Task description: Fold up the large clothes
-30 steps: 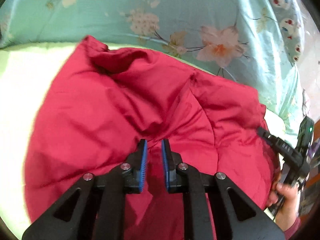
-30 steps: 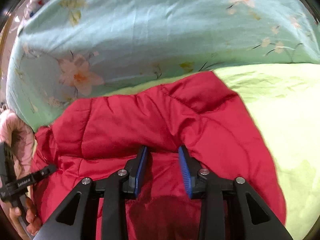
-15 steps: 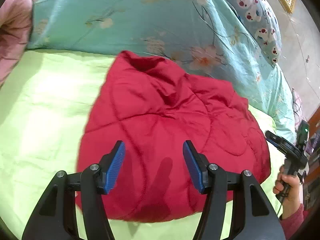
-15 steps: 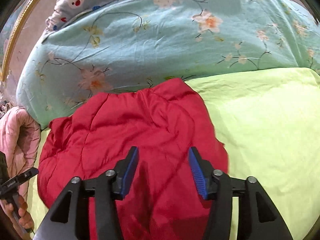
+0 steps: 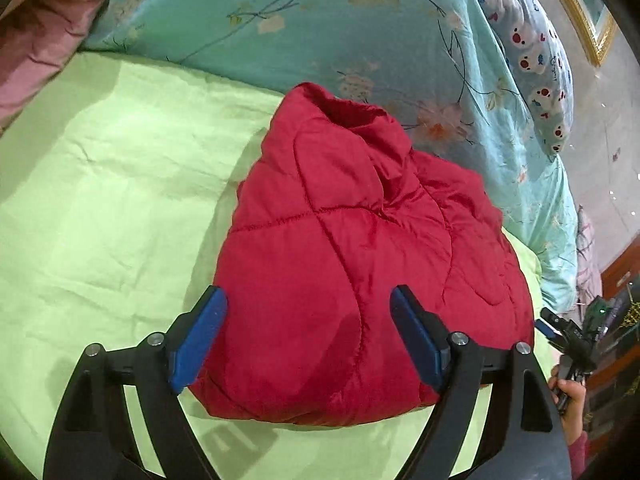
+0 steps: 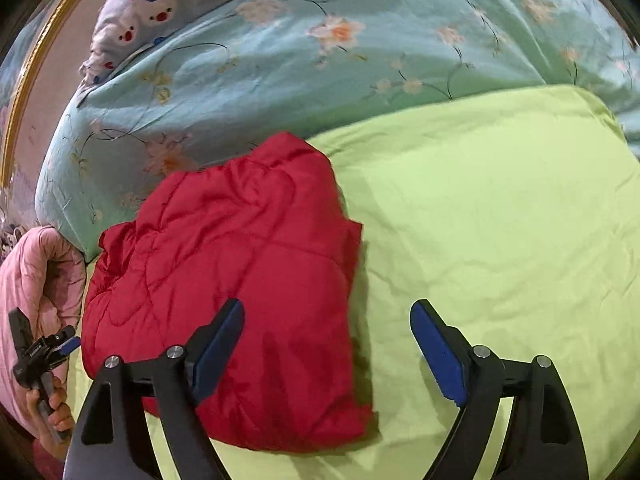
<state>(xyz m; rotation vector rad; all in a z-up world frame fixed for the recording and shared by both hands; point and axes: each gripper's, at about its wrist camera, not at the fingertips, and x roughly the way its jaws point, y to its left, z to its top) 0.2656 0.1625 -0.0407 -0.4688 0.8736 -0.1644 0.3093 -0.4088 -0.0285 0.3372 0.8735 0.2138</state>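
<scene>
both my grippers are opening with nothing between the pads. red quilted jacket point(image 5: 360, 264) lies folded on the green sheet point(image 5: 100, 208), long axis toward 12 o'clock; left gripper point(image 5: 308, 340) faces it squarely, right gripper point(image 6: 326, 350) sees it at 10 o'clock.

A bed with a lime-green sheet point(image 5: 100, 200) carries a folded red quilted jacket point(image 5: 360, 264). Behind the jacket, touching its far edge, lies a teal floral duvet point(image 5: 320, 20). A pink padded garment point(image 6: 36, 272) lies beside the jacket.
</scene>
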